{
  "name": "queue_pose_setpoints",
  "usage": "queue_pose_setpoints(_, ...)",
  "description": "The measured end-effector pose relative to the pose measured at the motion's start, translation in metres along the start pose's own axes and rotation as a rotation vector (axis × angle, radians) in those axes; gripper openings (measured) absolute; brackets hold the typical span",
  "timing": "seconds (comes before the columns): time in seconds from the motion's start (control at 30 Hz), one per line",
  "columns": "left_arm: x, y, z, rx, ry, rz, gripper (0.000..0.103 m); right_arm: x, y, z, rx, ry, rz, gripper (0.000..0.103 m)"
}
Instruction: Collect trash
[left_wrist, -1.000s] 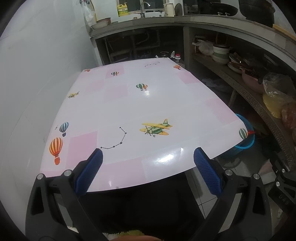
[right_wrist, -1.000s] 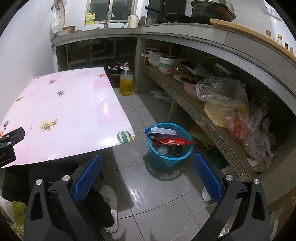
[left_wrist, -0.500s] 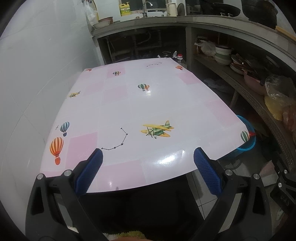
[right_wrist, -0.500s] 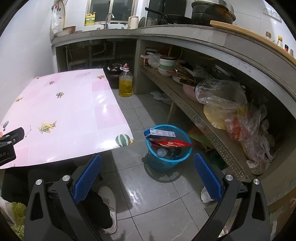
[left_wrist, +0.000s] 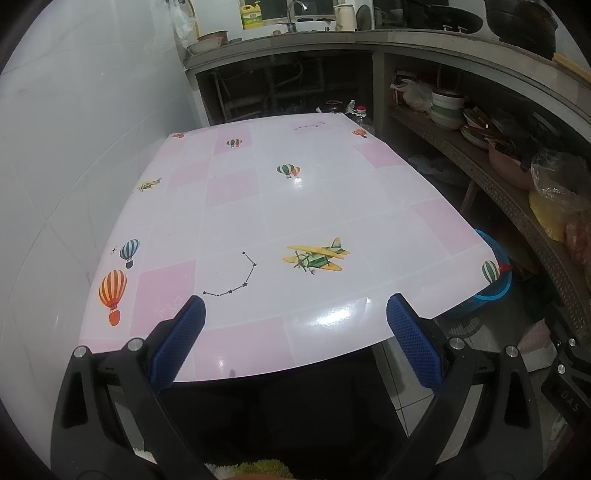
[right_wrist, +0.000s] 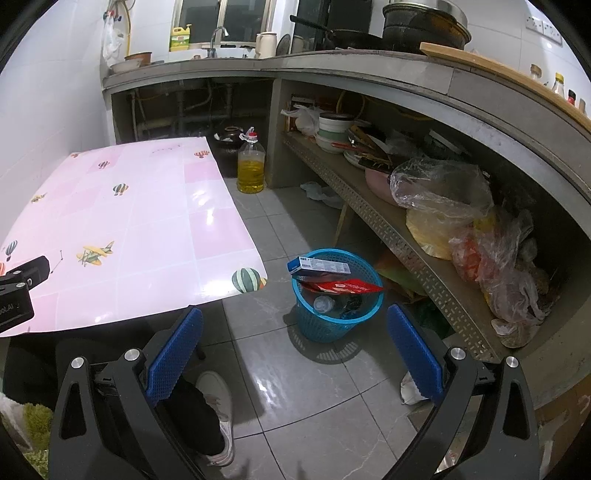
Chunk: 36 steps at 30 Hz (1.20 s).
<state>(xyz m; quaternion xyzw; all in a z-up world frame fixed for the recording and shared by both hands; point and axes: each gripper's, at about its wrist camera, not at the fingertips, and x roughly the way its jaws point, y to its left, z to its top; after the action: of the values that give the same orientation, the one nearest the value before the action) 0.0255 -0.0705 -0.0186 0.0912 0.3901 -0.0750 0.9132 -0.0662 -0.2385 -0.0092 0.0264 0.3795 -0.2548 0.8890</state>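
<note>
A blue plastic basket (right_wrist: 338, 325) stands on the tiled floor right of the table, holding a blue-and-white box (right_wrist: 319, 265), a red wrapper (right_wrist: 341, 286) and a clear bottle (right_wrist: 324, 303). My right gripper (right_wrist: 294, 345) hangs open above the floor just in front of the basket, nothing between its blue pads. My left gripper (left_wrist: 295, 341) is open over the near edge of the pink balloon-patterned table (left_wrist: 280, 206), holding nothing. Only the basket's rim (left_wrist: 496, 284) shows past the table corner in the left wrist view.
A long low shelf (right_wrist: 406, 236) with bowls and plastic bags runs along the right. An oil bottle (right_wrist: 251, 166) and a dark jar (right_wrist: 231, 142) stand on the floor beyond the table. A person's white shoe (right_wrist: 218, 413) is below the right gripper. A white wall borders the table's left.
Both views have drifted slightly back and up; the basket sits a little farther from the right gripper. Both grippers stay open and empty.
</note>
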Motion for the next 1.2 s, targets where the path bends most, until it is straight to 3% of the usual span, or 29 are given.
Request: queue_pose_setpoints(1.2,-0.0001,0.0010,-0.0001,0.000,0.003,0.001,0.095,0.0008,0.0004,0.0027,-0.002,-0.003,0.003,0.097)
